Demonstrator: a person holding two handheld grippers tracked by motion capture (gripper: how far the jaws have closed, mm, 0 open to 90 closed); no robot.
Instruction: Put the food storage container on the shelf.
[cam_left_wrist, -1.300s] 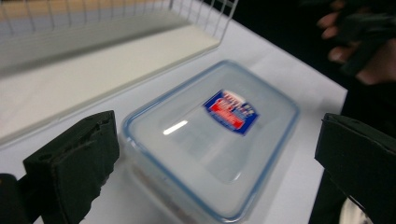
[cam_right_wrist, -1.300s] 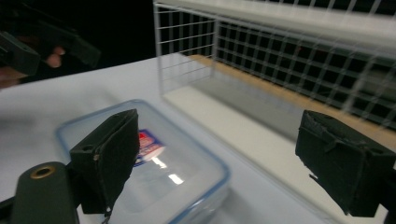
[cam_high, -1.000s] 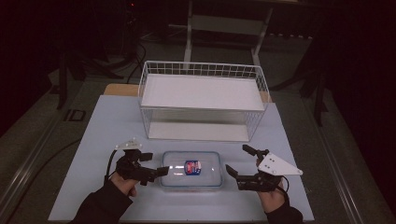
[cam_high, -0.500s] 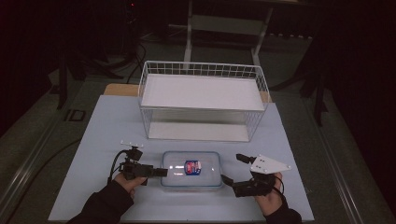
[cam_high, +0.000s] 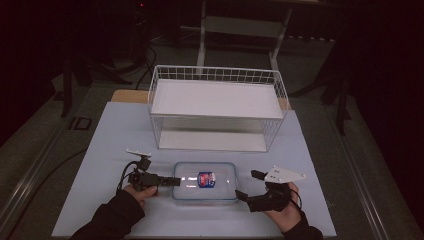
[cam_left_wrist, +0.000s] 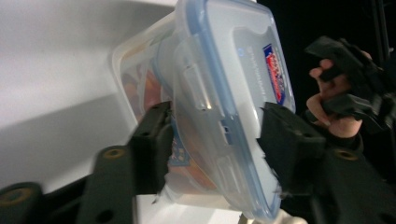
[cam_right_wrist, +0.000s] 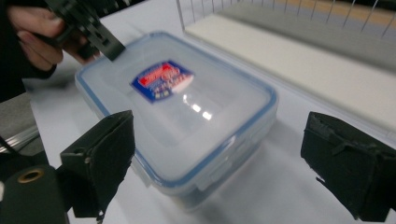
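- A clear box (cam_high: 205, 180) with a blue-rimmed lid is seen lying flat on the pale surface (cam_high: 110, 135), near its front edge and about midway across.
- The box's long axis is laid left to right; a red and blue label (cam_high: 206, 179) faces up at the middle of the lid.
- A white wire basket (cam_high: 217, 107) is stood behind the box, apart from it, with a bare strip of surface between them.
- The left gripper (cam_high: 170, 181) is held at the box's left short end. In the left gripper view its jaws are seen closed around that end (cam_left_wrist: 219, 126), one jaw against the lid and one against the underside.
- The right gripper (cam_high: 249, 186) is held off the box's right front corner. Its jaws are seen spread wide in the right gripper view, with the corner (cam_right_wrist: 187, 121) between them and neither jaw touching.
- A grey plate (cam_high: 283, 175) is carried on top of the right gripper.
- Bare surface is left on both sides of the box, wider to the left; little room is left between the box and the front edge.
- Dark floor and stand legs (cam_high: 202, 35) are seen beyond the surface.
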